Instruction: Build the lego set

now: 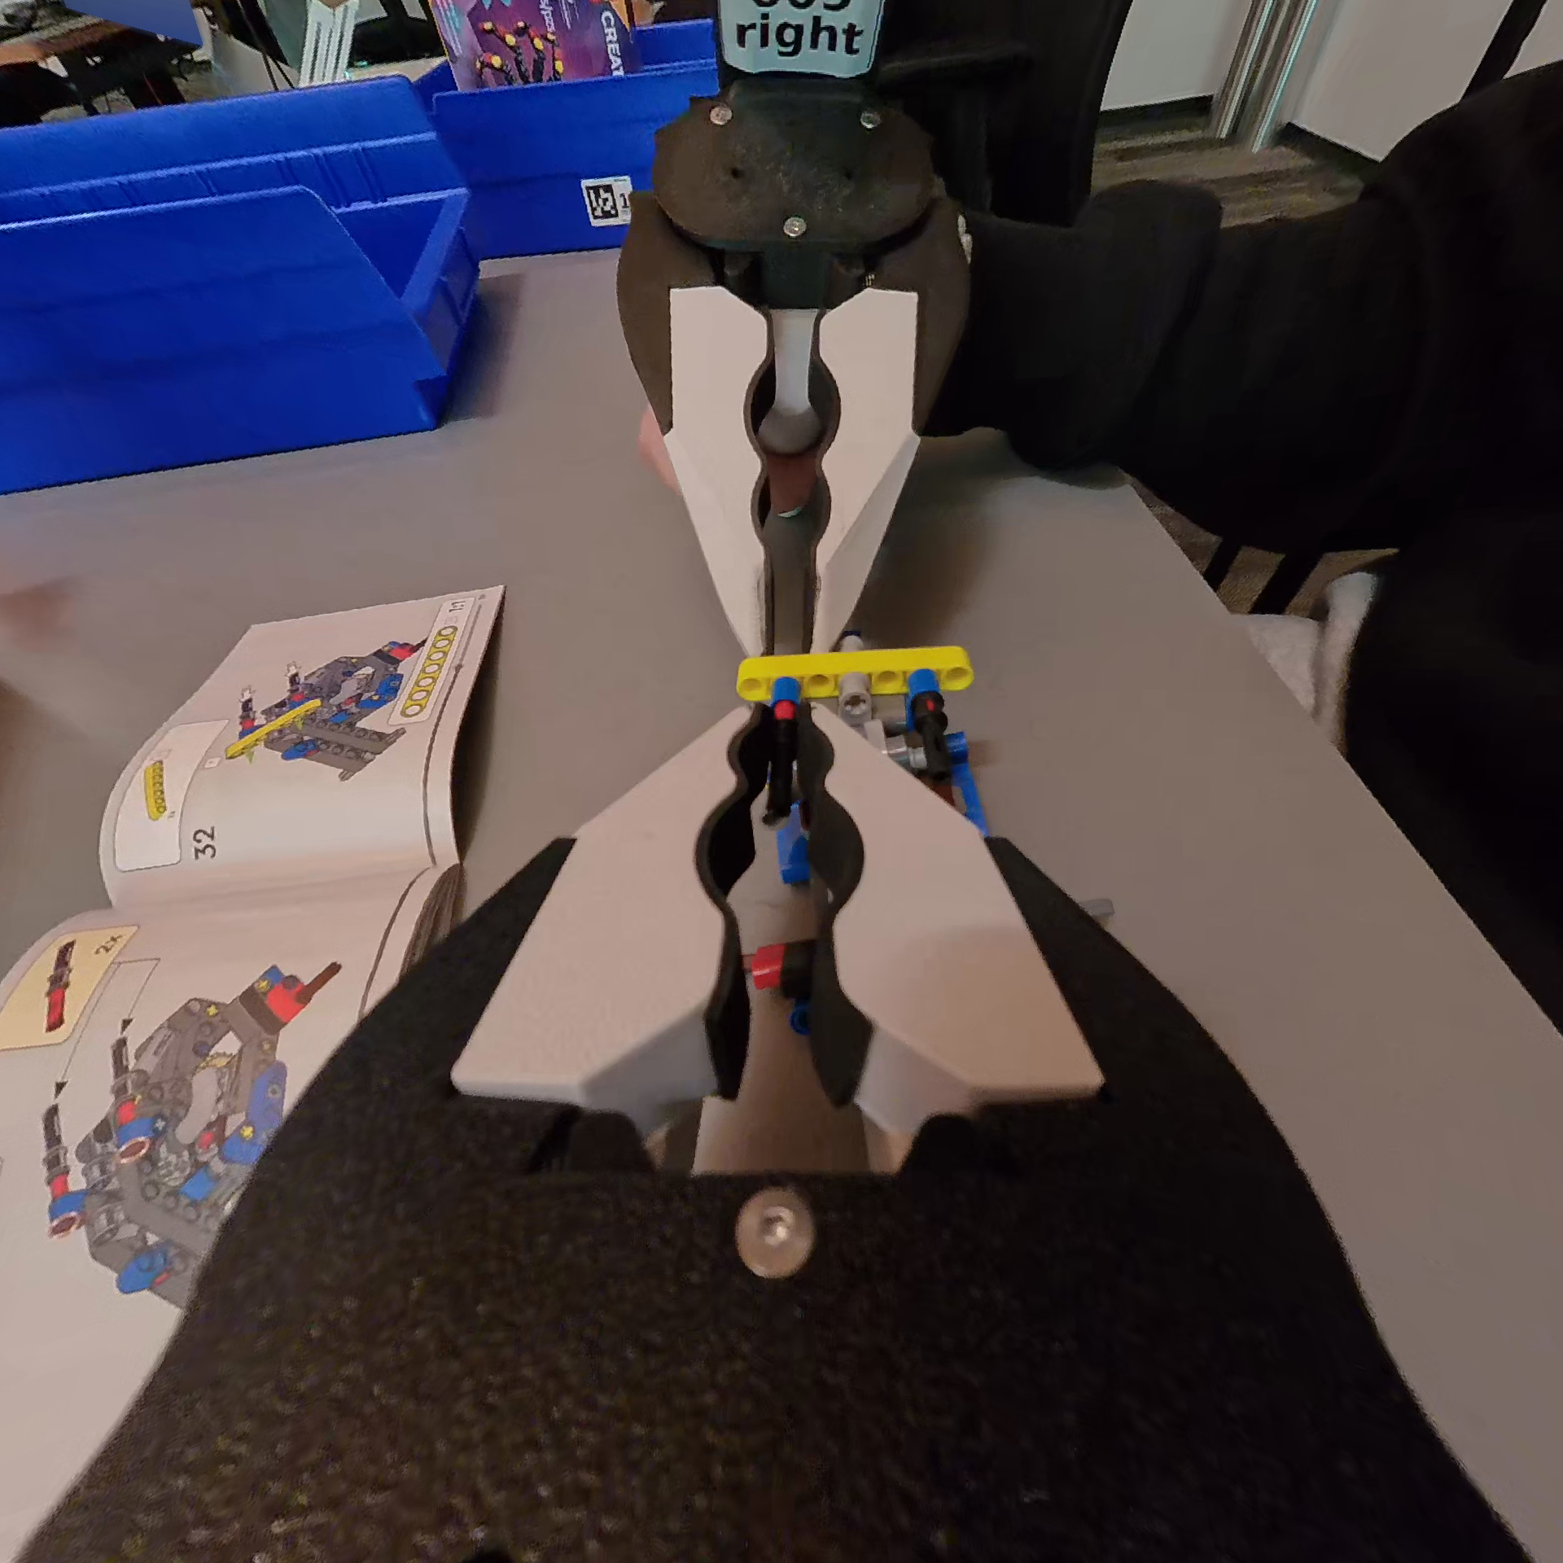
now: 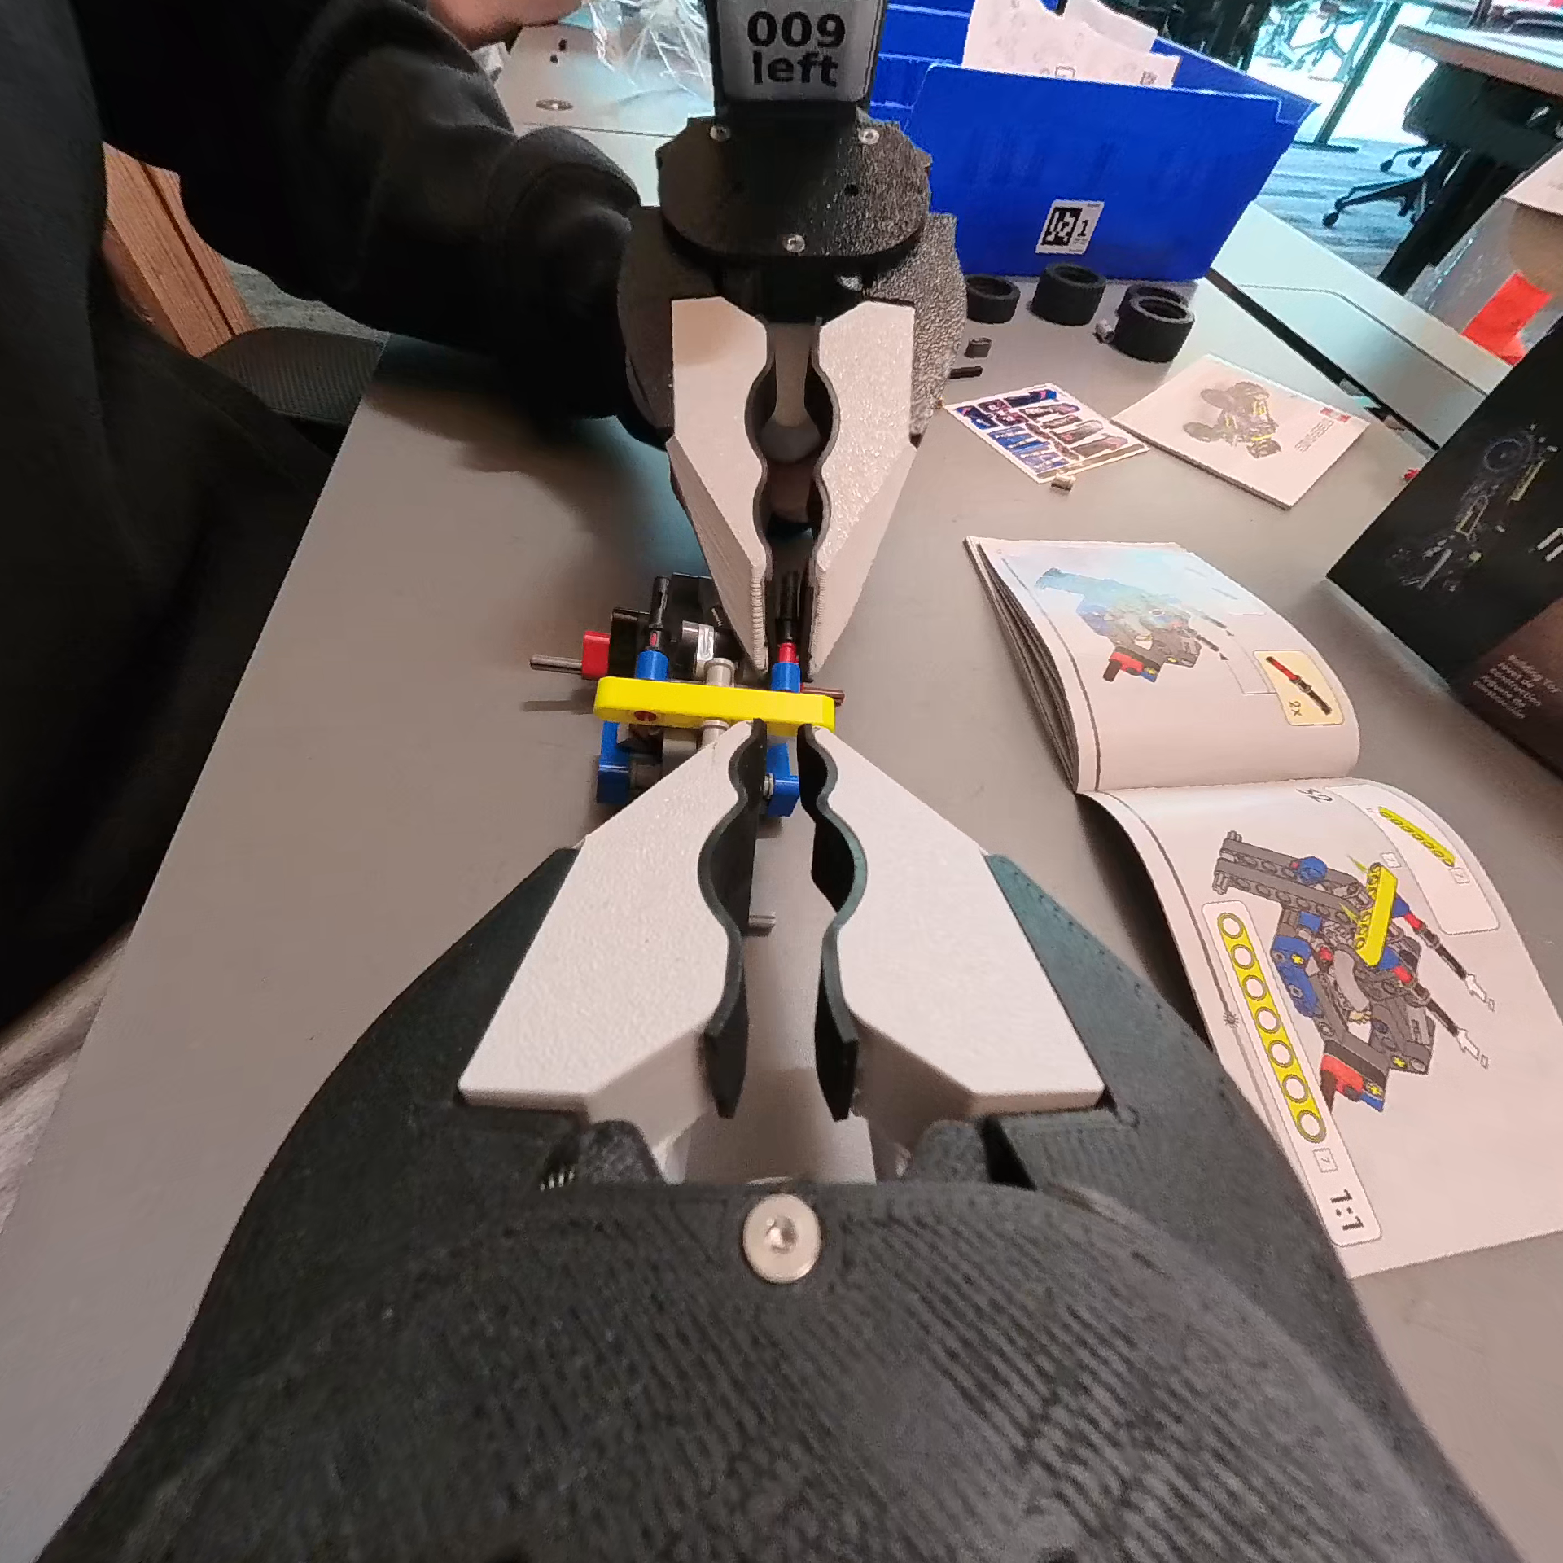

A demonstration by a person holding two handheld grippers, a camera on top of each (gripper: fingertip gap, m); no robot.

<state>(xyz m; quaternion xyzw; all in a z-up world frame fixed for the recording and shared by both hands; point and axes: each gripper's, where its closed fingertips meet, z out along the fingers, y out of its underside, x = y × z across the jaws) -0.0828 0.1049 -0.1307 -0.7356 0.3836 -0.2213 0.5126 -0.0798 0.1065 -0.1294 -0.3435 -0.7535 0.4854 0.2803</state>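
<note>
Two tongs [image 1: 782, 719] [image 2: 778, 732] meet at one yellow beam [image 1: 854, 672]: left clenches a black pin [image 1: 782, 761], right grips the beam.

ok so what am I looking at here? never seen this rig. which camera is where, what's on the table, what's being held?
No robot arm: a person holds a hand-held gripper in each hand, and each carries a camera looking along its two fingers. The two pictures are the same instant, seen from opposite sides.

The left hand-held gripper and the right hand-held gripper meet tip to tip over a small toy-brick model on the grey table. The model carries a flat yellow beam with holes.

The left one is closed on a thin black rod sticking out of the model. The right one's tips sit nearly together against the beam's edge; whether they pinch anything is unclear.

Also there: an open instruction booklet, blue plastic bins, black rubber tyres and a sticker sheet.
</note>
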